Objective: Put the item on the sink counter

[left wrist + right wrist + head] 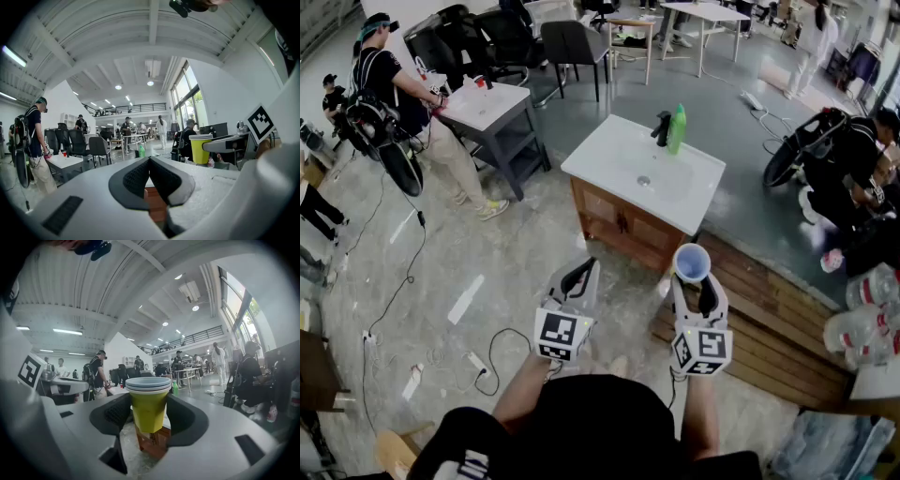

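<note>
Right gripper view, unlike head view, shows the cup (148, 414) yellow-walled.

the site was a large open lab or workshop hall. a freestanding sink counter (609, 155) stood on the bare floor (516, 253) among office chairs (577, 45) and work tables (487, 105). cables (412, 265) and a power strip (475, 362) lay loose on the floor. a high beamed ceiling (153, 18), a mezzanine railing (126, 108) and tall windows (187, 93) enclosed the hall.
</note>
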